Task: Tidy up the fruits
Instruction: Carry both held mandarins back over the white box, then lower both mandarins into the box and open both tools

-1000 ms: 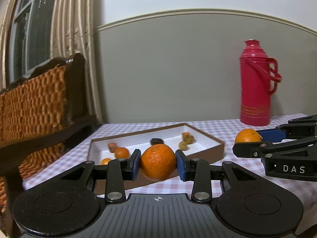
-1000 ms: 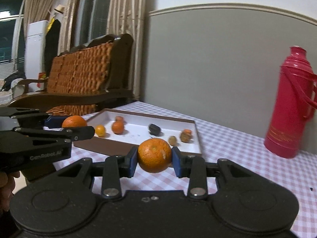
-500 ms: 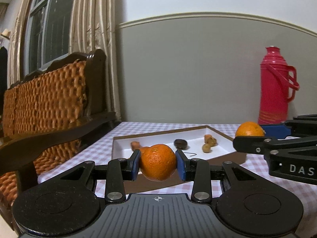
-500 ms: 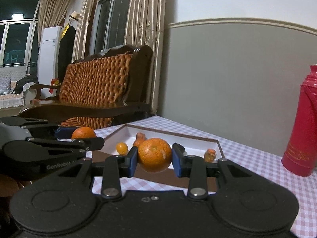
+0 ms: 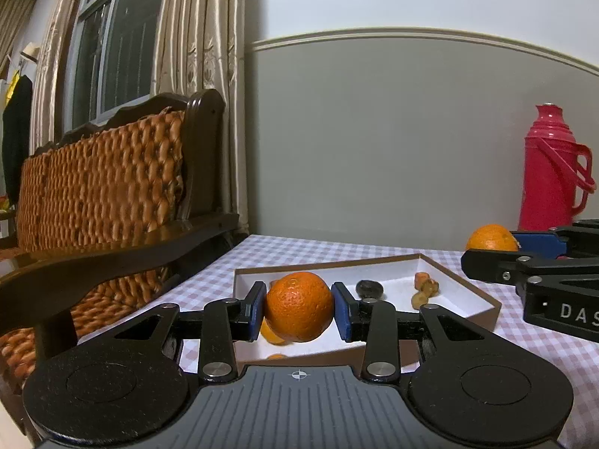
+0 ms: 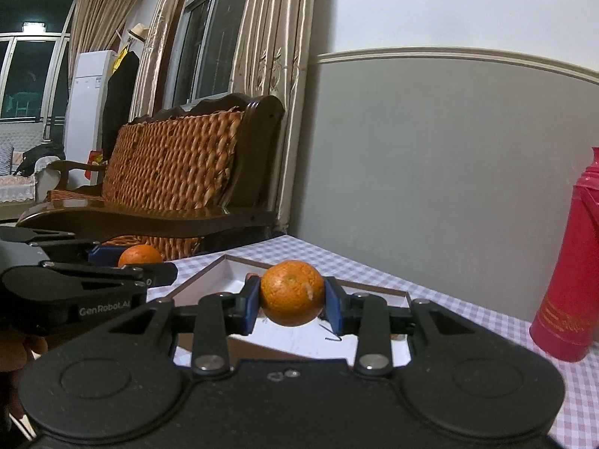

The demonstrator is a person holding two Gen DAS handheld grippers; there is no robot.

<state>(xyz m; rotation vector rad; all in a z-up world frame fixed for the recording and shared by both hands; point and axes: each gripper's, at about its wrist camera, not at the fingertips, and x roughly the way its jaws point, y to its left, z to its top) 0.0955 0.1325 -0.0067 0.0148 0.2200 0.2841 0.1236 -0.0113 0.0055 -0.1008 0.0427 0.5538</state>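
Observation:
My left gripper [image 5: 298, 308] is shut on an orange [image 5: 299, 306], held just above the near edge of a shallow brown box with a white inside [image 5: 483, 301]. In the box lie a dark fruit [image 5: 368, 288], small yellowish pieces [image 5: 425, 290] and small oranges [image 5: 270, 331] partly hidden behind the held one. My right gripper [image 6: 292, 295] is shut on a second orange [image 6: 292, 292], also over the box [image 6: 374, 293]. Each gripper shows in the other's view, the right one [image 5: 498, 249] at the right, the left one [image 6: 131, 262] at the left, both with their oranges.
A red thermos [image 5: 550, 172] stands at the back right of the checked tablecloth [image 5: 329, 252]. A wicker-backed wooden chair [image 5: 112, 194] is close to the table's left side, with curtains and a window behind. A grey wall runs behind the table.
Both grippers have swung left and risen slightly with their oranges. The box now sits nearer and lower in both views, and the chair fills more of the left side.

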